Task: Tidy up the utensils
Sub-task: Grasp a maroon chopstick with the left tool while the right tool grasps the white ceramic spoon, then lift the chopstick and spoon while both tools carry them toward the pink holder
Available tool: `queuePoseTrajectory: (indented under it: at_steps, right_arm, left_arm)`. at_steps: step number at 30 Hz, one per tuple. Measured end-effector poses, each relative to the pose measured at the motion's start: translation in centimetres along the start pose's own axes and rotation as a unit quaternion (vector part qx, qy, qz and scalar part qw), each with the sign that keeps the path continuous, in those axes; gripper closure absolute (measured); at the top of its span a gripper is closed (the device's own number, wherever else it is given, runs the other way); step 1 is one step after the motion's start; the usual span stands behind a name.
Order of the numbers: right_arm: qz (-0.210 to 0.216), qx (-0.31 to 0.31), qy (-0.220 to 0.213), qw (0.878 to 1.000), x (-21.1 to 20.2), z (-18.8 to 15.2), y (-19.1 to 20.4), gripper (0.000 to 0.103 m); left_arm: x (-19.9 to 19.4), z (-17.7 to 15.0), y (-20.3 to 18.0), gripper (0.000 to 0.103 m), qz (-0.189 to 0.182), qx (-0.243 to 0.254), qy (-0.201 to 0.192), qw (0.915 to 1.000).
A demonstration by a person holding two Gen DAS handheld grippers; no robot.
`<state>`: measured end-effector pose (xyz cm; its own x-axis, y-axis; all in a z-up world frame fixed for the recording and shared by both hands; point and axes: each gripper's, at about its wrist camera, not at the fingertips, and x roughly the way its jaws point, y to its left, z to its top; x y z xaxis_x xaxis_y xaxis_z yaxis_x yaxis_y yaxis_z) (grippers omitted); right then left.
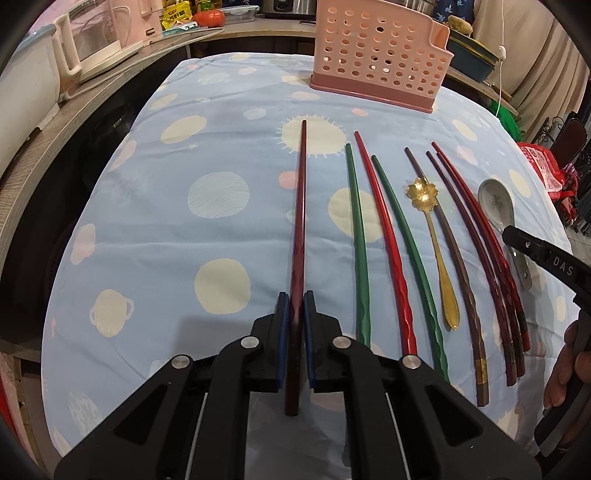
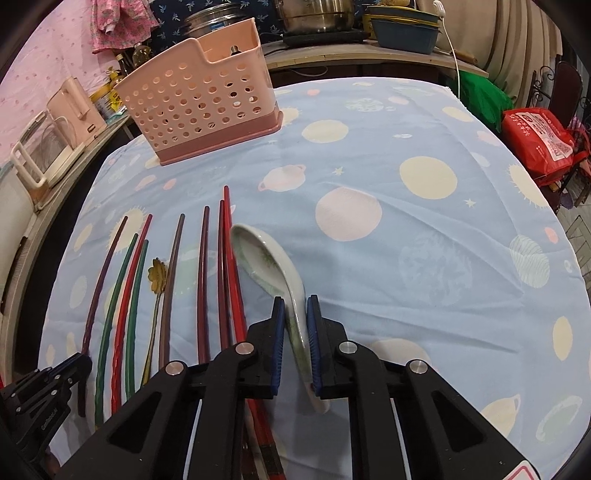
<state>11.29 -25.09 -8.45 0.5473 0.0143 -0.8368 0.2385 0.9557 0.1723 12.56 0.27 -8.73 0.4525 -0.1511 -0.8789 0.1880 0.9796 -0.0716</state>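
Observation:
My left gripper point(image 1: 296, 295) is shut on the thick end of a dark red chopstick point(image 1: 301, 206), which points away toward the pink perforated utensil basket point(image 1: 376, 55). My right gripper point(image 2: 295, 301) is shut on the handle of a white ceramic spoon point(image 2: 266, 254), whose bowl points away over the cloth. To the left of the spoon, several chopsticks lie in a row: green point(image 1: 356, 236), red point(image 1: 384, 236) and dark brown ones. A gold flower-shaped spoon point(image 1: 432, 229) lies among them. The basket point(image 2: 199, 107) stands upright at the far side of the table.
A blue tablecloth with planet prints point(image 1: 166, 221) covers the table. A wooden counter with pale appliances point(image 1: 92, 40) runs along the left. Pots and a blue tub point(image 2: 402, 33) stand behind the table, and a red bag point(image 2: 535, 144) sits off its right edge.

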Motion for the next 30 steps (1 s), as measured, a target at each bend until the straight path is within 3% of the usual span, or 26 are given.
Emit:
queuePoseTrajectory:
  at_steps: [11, 21, 30]
  right_arm:
    - [0.001, 0.008, -0.017, 1.000, -4.2, -1.7, -1.0, 0.095]
    - [0.009, 0.006, -0.063, 0.998, -10.5, -2.0, -0.9, 0.095]
    - [0.013, -0.016, -0.078, 0.997, -13.0, 0.8, 0.3, 0.095]
  left_arm:
    - [-2.6, -0.9, 0.6, 0.096, -0.021, -0.015, -0.009, 0.9996]
    - [-9.0, -1.1, 1.0, 0.096, -0.029, -0.015, -0.068, 0.9972]
    - [-13.8, 2.6, 1.3, 0.096, -0.032, -0.012, -0.130, 0.9910]
